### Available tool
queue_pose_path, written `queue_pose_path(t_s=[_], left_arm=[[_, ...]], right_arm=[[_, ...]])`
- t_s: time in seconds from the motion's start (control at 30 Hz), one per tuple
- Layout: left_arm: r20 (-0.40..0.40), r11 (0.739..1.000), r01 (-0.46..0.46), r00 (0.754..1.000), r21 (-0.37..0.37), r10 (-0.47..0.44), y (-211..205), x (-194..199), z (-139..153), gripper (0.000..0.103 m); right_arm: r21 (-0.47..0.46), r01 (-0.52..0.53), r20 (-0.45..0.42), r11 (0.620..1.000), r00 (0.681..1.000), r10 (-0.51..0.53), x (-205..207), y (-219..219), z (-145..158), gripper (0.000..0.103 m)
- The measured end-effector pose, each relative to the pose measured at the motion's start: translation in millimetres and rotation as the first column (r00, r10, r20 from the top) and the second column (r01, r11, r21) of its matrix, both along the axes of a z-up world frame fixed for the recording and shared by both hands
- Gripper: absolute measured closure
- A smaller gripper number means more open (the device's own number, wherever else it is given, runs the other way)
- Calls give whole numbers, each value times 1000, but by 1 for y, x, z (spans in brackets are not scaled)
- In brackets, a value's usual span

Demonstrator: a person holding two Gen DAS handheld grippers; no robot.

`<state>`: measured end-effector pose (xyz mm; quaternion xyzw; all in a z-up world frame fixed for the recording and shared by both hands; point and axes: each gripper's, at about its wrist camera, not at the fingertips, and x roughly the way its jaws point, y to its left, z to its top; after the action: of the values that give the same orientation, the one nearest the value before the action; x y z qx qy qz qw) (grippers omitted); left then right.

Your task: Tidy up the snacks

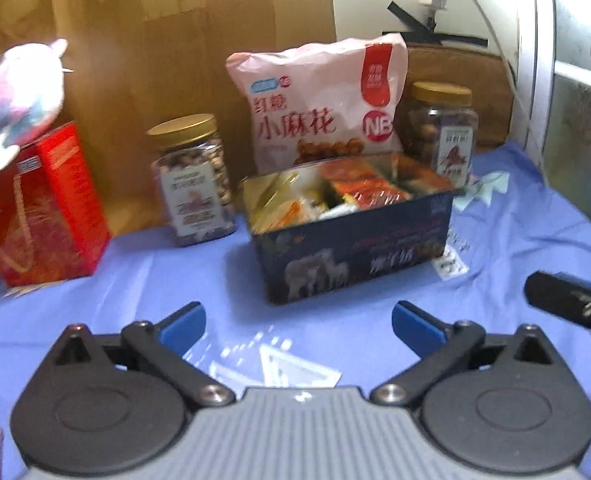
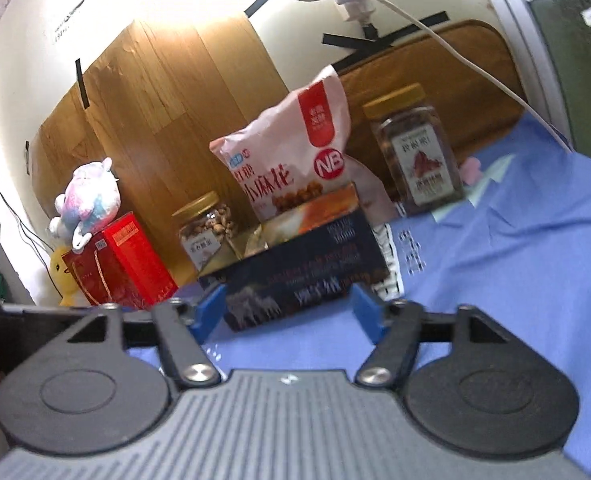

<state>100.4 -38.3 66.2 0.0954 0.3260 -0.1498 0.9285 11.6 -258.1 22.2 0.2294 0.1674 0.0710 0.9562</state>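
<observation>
A dark open box (image 1: 355, 256) filled with wrapped snacks (image 1: 335, 192) stands on the blue cloth (image 1: 135, 280). It also shows in the right wrist view (image 2: 303, 276). Behind it lean a pink snack bag (image 1: 319, 104), a nut jar (image 1: 193, 180) to its left and a second jar (image 1: 441, 128) to its right. My left gripper (image 1: 299, 320) is open and empty, a little short of the box. My right gripper (image 2: 289, 308) is open and empty, its fingers either side of the box's near face, low over the cloth.
A red gift box (image 1: 43, 208) with a plush toy (image 1: 19, 96) on it stands at the left. A clear wrapper (image 1: 279, 364) lies on the cloth under my left gripper. A wooden board (image 1: 155, 40) backs the scene. A white cable (image 2: 435, 32) hangs at the right.
</observation>
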Motion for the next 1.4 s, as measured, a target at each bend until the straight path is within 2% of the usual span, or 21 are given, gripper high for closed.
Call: queue_pose_path(t_s=[0.17, 0.27, 0.43, 0.73, 1.4], left_arm=[[-32, 1000, -29, 999, 1, 29, 11, -22, -7, 0], [-24, 998, -53, 998, 21, 54, 16, -33, -10, 0], [-23, 998, -69, 997, 6, 69, 28, -47, -10, 0], [-2, 994, -88, 996, 71, 88, 30, -57, -14, 0], [-3, 991, -56, 998, 124, 57, 17, -58, -23, 0]], right_arm=[[26, -17, -21, 1000, 1000, 17, -11, 6, -3, 10], [17, -26, -8, 1000, 1000, 26, -16, 13, 1, 6], [8, -45, 10, 999, 999, 45, -22, 24, 9, 0], [-16, -27, 10, 999, 1000, 27, -29, 34, 10, 0], [31, 30, 6, 999, 1000, -30, -32, 24, 3, 0]])
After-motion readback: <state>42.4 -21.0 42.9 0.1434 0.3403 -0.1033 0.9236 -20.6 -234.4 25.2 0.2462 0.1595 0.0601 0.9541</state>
